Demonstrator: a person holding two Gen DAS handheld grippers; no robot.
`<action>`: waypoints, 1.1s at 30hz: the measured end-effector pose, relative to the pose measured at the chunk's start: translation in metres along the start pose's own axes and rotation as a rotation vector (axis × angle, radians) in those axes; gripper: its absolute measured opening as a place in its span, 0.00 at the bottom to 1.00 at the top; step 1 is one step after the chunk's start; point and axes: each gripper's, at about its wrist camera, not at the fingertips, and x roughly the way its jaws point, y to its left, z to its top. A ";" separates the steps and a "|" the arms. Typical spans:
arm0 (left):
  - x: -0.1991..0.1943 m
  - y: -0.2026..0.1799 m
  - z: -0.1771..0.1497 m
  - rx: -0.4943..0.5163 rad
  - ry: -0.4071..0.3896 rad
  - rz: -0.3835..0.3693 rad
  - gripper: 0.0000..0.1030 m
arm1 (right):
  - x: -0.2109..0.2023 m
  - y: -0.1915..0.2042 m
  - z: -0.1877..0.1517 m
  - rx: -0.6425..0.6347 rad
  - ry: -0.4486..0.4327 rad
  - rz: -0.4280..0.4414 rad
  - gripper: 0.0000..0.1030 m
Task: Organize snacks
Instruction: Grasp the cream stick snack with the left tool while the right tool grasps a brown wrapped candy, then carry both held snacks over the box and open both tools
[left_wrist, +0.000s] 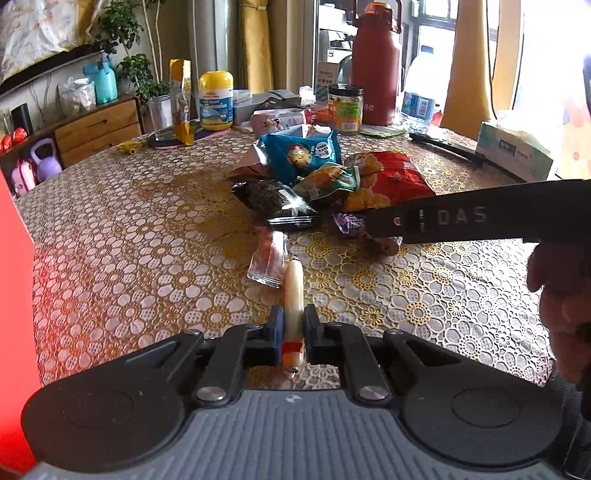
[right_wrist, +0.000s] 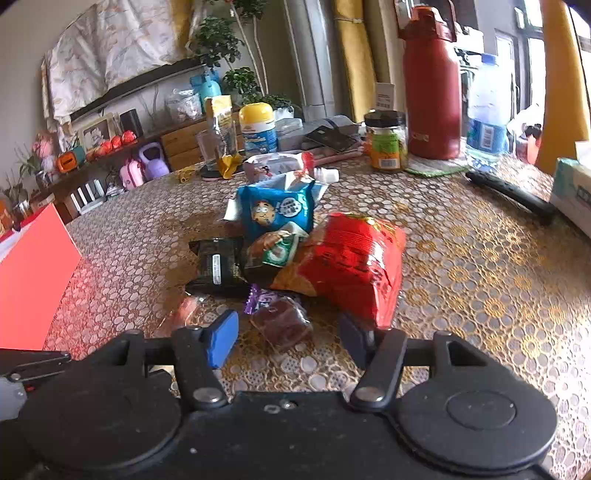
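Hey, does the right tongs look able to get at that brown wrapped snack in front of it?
Probably yes: the right tongs stand open, the brown wrapped snack lies between them, and nothing covers it.

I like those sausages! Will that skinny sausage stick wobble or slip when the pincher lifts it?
Probably it stays fairly straight: the sausage stick looks firm and pokes out stiffly from the left gripper, which is shut on it. Its shiny casing may be slippery, so it could slide. If dropped, its round shape would likely roll on the table.
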 end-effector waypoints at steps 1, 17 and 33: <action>-0.001 0.001 0.000 -0.001 0.001 0.003 0.11 | 0.001 0.001 0.000 -0.008 -0.002 0.001 0.59; -0.021 0.013 -0.003 -0.058 -0.015 0.030 0.10 | 0.017 0.010 -0.006 -0.081 0.004 -0.027 0.37; -0.076 0.020 -0.010 -0.104 -0.110 0.064 0.10 | -0.031 0.031 -0.009 -0.086 -0.067 0.016 0.37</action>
